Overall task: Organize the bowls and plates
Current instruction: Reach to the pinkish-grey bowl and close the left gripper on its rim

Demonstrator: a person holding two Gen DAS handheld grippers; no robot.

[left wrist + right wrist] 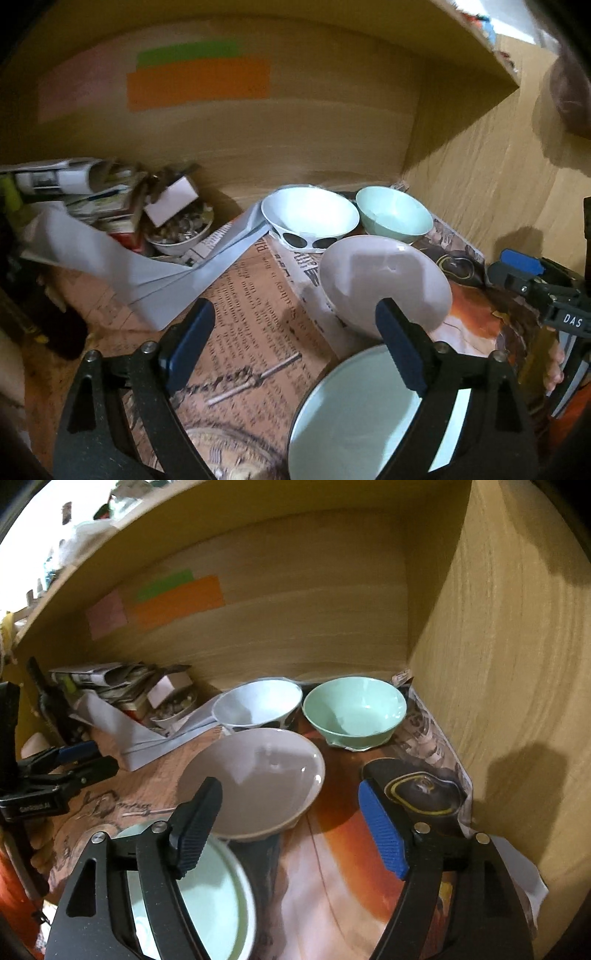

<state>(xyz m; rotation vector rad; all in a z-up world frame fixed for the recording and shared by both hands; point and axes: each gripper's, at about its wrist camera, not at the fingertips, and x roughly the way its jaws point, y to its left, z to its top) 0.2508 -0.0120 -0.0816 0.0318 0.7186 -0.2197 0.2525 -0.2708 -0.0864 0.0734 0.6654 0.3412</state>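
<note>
Inside a wooden cupboard, a pale pink bowl sits tilted on the paper-lined shelf. Its near side rests on the rim of a pale green plate. Behind it stand a white bowl with black spots and a mint green bowl, side by side. My left gripper is open and holds nothing; its right finger crosses in front of the pink bowl and the plate. My right gripper is open too, with its left finger over the pink bowl's near rim and empty jaws.
Newspaper lines the shelf. At the back left lie a heap of papers and boxes, a small dish of odds and ends and folded grey sheets. The cupboard's side wall stands close on the right, and the back wall rises behind the bowls.
</note>
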